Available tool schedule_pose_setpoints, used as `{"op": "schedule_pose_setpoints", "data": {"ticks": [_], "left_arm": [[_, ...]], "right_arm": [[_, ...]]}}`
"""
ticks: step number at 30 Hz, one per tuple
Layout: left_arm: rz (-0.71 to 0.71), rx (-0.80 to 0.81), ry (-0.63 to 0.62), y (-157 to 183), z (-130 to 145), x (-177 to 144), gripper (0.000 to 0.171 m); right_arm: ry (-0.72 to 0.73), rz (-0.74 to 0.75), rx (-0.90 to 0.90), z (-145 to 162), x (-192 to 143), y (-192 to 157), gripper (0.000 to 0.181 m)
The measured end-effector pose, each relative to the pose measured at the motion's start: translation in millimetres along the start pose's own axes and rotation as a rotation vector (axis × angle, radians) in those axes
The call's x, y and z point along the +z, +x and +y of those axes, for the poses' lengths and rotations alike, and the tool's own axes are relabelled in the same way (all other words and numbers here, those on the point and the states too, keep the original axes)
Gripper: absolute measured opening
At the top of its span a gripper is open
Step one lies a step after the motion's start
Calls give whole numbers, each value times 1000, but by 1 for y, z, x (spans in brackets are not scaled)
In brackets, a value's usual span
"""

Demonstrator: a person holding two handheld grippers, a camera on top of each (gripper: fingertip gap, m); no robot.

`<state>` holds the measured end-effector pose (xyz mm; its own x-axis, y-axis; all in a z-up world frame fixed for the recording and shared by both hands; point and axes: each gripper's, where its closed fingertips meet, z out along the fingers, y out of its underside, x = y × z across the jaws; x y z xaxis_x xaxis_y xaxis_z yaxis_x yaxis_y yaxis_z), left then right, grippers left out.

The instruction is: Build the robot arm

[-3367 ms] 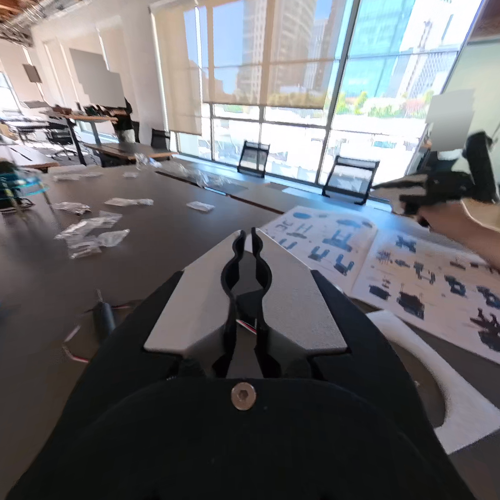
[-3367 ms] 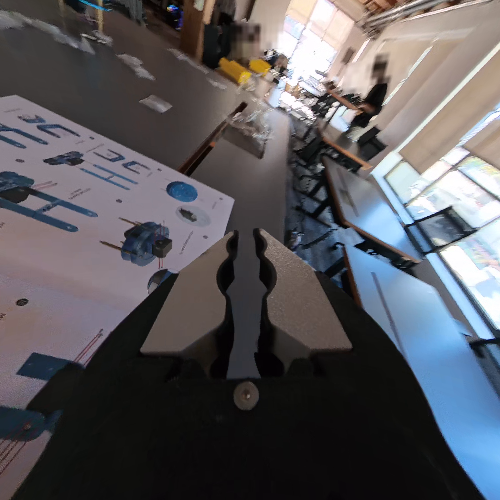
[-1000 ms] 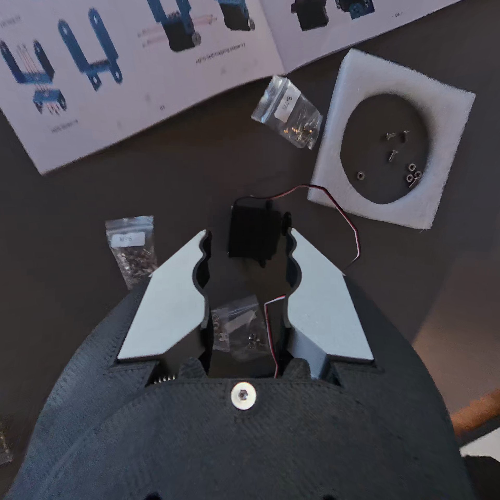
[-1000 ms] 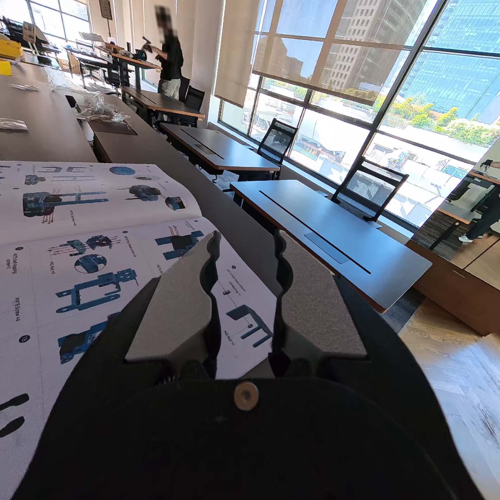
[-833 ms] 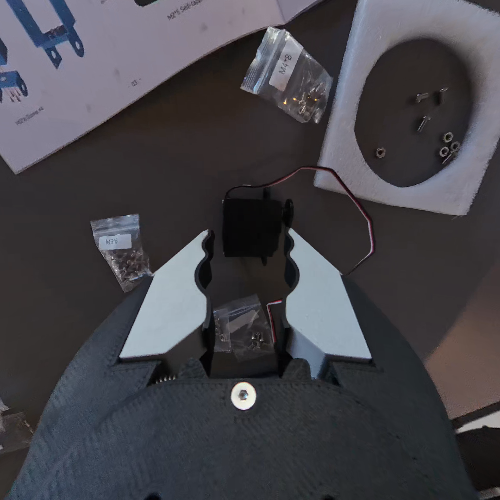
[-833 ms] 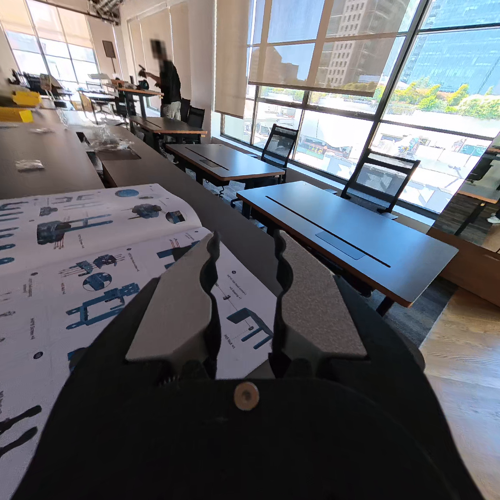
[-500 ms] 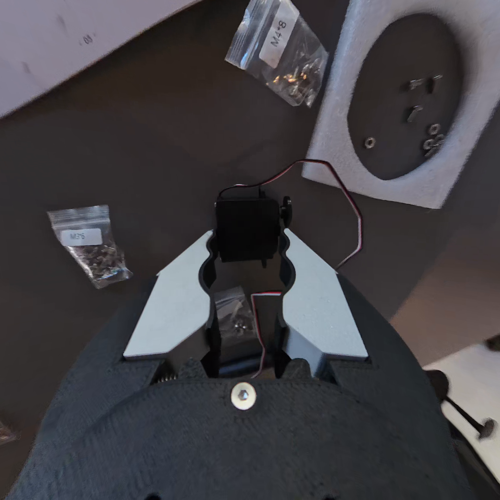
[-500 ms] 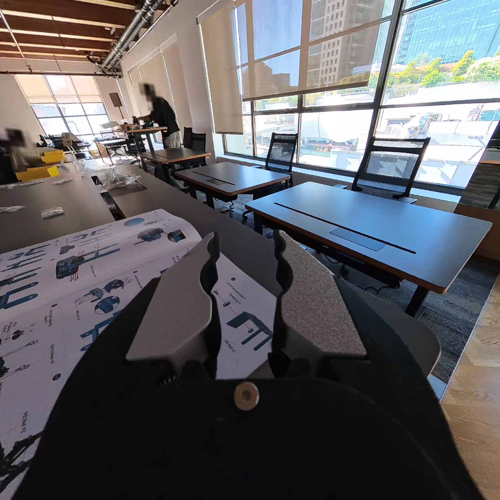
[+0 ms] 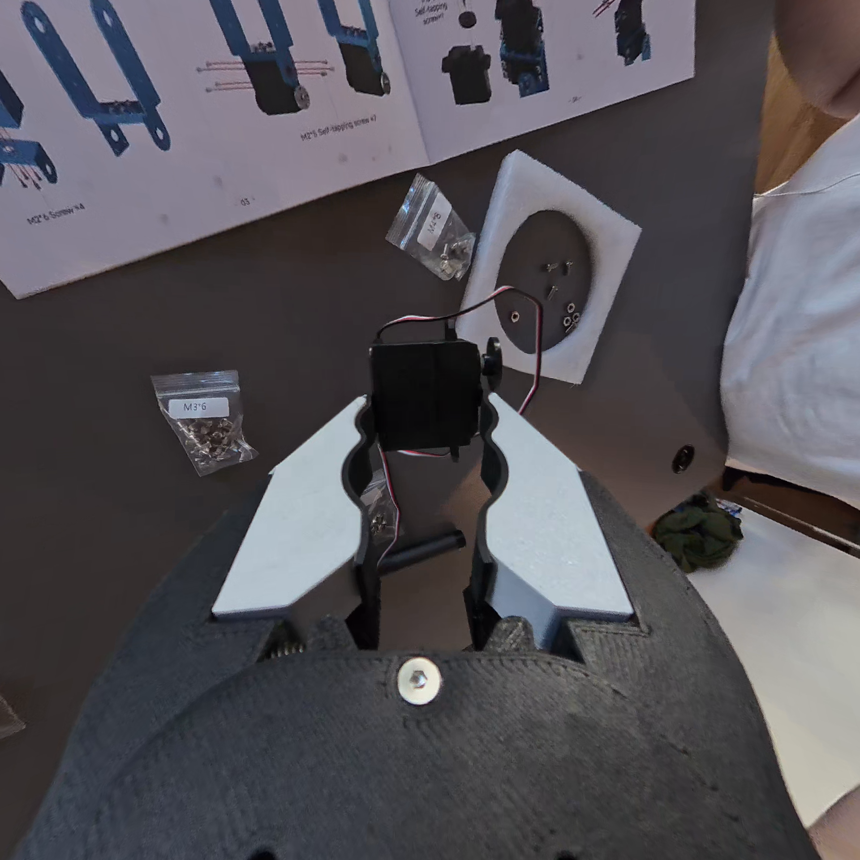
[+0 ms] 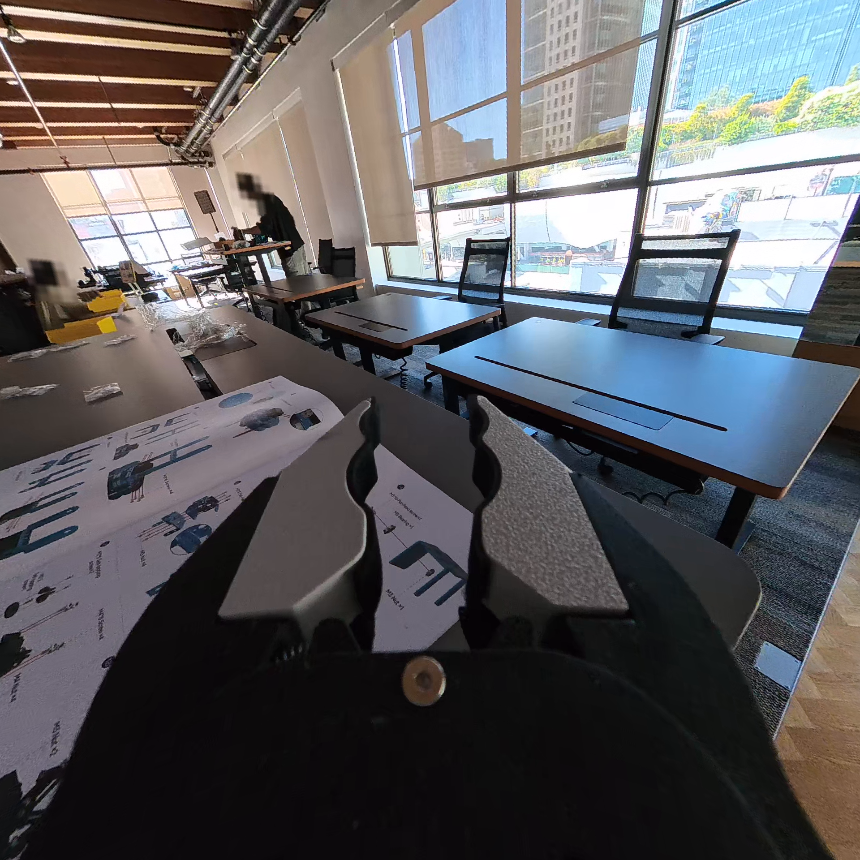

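My left gripper (image 9: 427, 402) is shut on a black servo motor (image 9: 426, 386), gripped at the fingertips and held above the dark table (image 9: 279, 325). Its red, white and black wire (image 9: 535, 344) loops over a white foam square (image 9: 605, 242) and trails back between the fingers. The foam's round hole holds several loose screws and nuts (image 9: 565, 298). My right gripper (image 10: 421, 409) is open and empty, held above an open instruction booklet (image 10: 139, 488) near the table's right edge.
Two small bags of screws (image 9: 433, 228) (image 9: 202, 423) lie on the table below the booklet (image 9: 186, 116). A third bag (image 9: 384, 507) and a black cylinder (image 9: 428, 549) show under the left fingers. A person's white shirt (image 9: 800, 325) is at the right. Desks (image 10: 651, 395) and chairs stand beyond. My hands' fingertips stand some 40 centimetres from each other.
My left gripper came down open around the servo, closed on it and lifted it from the table. My right gripper opened earlier and has tilted upward over the booklet.
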<state>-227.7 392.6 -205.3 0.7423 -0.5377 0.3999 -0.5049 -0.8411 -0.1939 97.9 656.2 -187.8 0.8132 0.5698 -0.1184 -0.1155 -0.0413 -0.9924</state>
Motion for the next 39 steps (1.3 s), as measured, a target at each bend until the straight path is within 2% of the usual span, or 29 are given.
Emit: {"op": "schedule_pose_setpoints", "data": {"ticks": [6,12,16,20,26,30,34,37,39], "left_arm": [[46,-9,-9,5,-6,-9,45],[62,3,125,14,-18,-24,46],[49,24,228,25,-24,-46,46],[33,30,405,39,-39,-97,45],[-65,135,685,86,-57,-218,45],[-171,186,708,117,-30,-265,45],[-167,212,736,143,4,-278,45],[-74,258,815,168,20,-296,45],[-8,292,820,186,34,-305,45]], "right_arm": [[-12,-8,-23,2,2,-4,37],[-32,-17,-65,5,4,-9,36],[-43,-20,-94,7,5,-12,36],[-64,-23,-133,10,7,-16,36],[-80,-12,-183,13,9,-20,36],[-77,2,-248,13,8,-24,38],[-92,16,-402,16,8,-37,40],[-74,-13,-469,14,0,-67,40],[-90,-41,-461,3,-18,-108,41]]}}
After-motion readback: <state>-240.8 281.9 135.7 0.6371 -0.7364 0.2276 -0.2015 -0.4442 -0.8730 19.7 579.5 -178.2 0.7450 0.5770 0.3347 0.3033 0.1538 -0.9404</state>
